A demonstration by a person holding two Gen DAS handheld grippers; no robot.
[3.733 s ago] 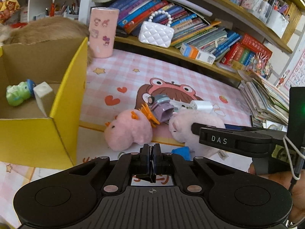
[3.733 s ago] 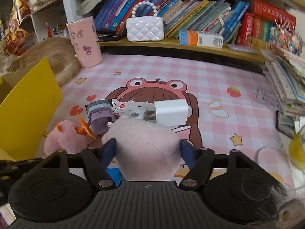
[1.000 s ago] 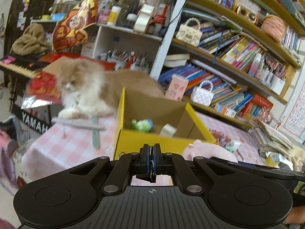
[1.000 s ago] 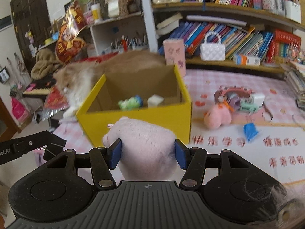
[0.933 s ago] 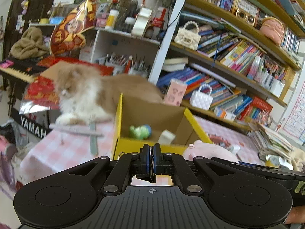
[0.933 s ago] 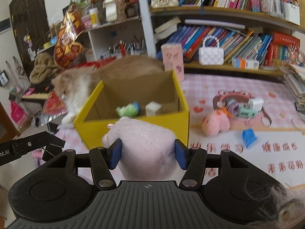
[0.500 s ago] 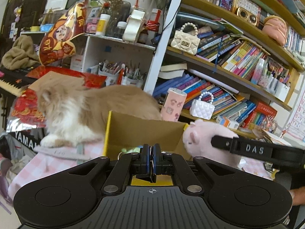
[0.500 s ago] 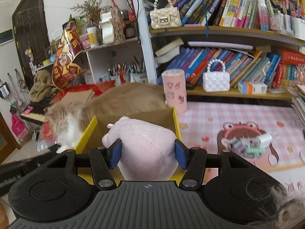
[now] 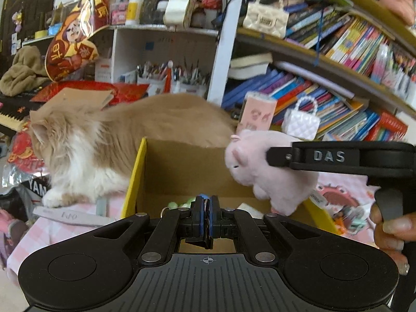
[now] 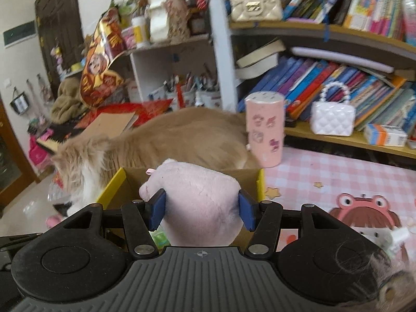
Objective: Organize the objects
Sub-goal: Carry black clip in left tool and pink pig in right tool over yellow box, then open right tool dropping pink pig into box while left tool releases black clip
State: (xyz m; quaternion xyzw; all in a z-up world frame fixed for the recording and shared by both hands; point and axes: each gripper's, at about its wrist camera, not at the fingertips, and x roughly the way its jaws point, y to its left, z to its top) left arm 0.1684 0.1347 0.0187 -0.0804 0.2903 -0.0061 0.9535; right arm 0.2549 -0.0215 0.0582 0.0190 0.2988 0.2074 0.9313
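Right gripper point(image 10: 201, 209) clamps the pink plush pig point(image 10: 200, 202) by its sides, held over the open yellow box point(image 9: 182, 171). Left gripper point(image 9: 207, 214) closed, empty. Box already holds small toys; pig not yet released. More items on the mat point(image 10: 338, 179) likely remain.

bright, even daylight; strong fisheye bending at the edges, shelves and background softly motion-blurred.

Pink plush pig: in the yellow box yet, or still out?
Out: the right gripper holds the pink plush pig above the yellow box.
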